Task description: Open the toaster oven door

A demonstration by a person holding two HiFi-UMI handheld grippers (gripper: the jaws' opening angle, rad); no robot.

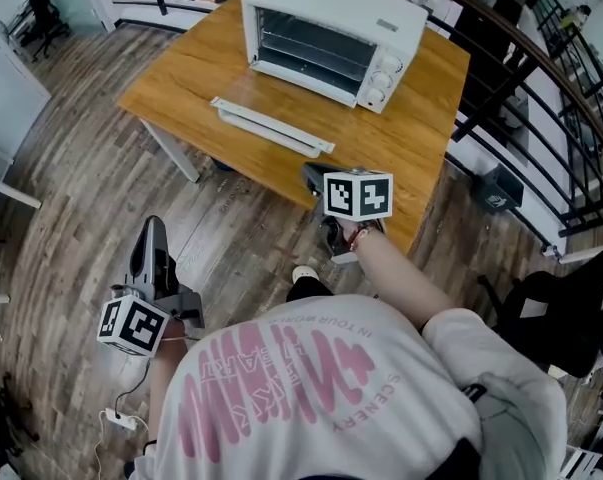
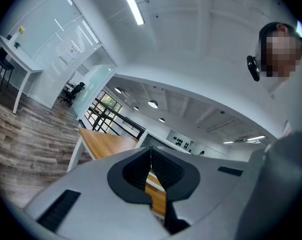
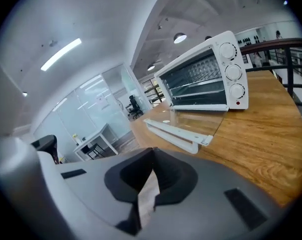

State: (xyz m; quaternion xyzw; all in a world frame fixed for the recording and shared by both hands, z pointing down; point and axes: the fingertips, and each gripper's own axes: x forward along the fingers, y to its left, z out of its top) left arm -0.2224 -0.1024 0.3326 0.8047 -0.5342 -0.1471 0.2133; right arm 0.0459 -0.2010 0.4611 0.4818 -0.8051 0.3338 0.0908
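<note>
The white toaster oven (image 1: 331, 33) stands at the far side of the wooden table (image 1: 421, 158). Its glass door (image 1: 271, 126) lies folded down flat on the tabletop, and the wire racks inside show. The right gripper view has the oven (image 3: 203, 79) ahead at the right and the door (image 3: 191, 126) with its white handle just beyond the jaws. My right gripper (image 1: 309, 173) is shut and empty over the table's near edge, a short way from the door handle. My left gripper (image 1: 153, 225) hangs low at the left over the floor, shut with nothing in it.
A dark metal railing (image 1: 541, 78) curves round the table's far and right sides. A black bag (image 1: 571, 308) sits at the right. A white cable and plug strip (image 1: 116, 420) lie on the plank floor at the lower left. An office chair (image 1: 41, 13) stands far left.
</note>
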